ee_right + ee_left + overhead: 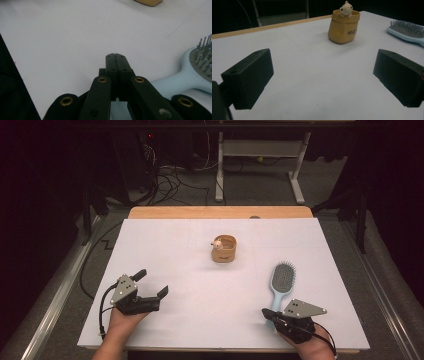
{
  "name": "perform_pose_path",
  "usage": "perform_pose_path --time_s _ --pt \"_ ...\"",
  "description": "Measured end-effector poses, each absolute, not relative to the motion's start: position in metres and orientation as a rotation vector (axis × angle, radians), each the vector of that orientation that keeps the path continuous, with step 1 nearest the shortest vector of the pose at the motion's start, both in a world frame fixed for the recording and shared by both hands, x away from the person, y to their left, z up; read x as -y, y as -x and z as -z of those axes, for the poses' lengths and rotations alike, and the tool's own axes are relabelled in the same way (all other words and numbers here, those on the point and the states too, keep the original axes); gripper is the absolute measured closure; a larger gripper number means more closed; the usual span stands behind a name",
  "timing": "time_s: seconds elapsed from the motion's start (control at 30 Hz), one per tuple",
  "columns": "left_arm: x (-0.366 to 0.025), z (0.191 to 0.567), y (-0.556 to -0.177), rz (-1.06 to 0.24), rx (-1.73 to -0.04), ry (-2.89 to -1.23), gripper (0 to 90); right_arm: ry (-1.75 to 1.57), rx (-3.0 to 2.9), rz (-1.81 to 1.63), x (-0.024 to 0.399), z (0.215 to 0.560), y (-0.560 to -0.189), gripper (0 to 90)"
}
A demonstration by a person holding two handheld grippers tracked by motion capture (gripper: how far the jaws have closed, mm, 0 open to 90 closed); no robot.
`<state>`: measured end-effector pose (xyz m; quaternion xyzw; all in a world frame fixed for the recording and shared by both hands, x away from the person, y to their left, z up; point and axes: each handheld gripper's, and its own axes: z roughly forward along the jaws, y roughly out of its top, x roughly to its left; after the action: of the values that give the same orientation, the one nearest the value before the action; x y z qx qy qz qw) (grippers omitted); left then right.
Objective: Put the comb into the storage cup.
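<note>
A light blue hairbrush [283,277] lies bristles up on the white table top [175,245], handle toward me. My right gripper [265,311] rests low at the handle's near end; its jaws are shut tip to tip with nothing between them. In the right gripper view the right gripper [116,56] has the hairbrush [197,72] just to its right. My left gripper [153,282] sits at the near left, open wide and empty. Through the left gripper [322,75] I see a tan pouch-shaped cup [343,27] with a small bear figure [345,8] on its rim.
The tan cup [224,251] stands upright near the table's middle, apart from both grippers. A wooden edge [220,212] borders the far side. Beyond it are cables on the floor [170,182] and a white desk frame [260,155].
</note>
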<state>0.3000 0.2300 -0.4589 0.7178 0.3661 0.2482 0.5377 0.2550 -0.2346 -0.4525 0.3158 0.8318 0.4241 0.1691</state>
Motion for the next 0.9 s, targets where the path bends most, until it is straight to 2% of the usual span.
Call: perform_pose_path --time_s 0.9 --pt "-0.2286 0.4601 -0.3005 -0.576 -0.853 -1.714 4.7 -0.907 -2.465 -1.052 0.2336 0.4538 -0.2530 90.0"
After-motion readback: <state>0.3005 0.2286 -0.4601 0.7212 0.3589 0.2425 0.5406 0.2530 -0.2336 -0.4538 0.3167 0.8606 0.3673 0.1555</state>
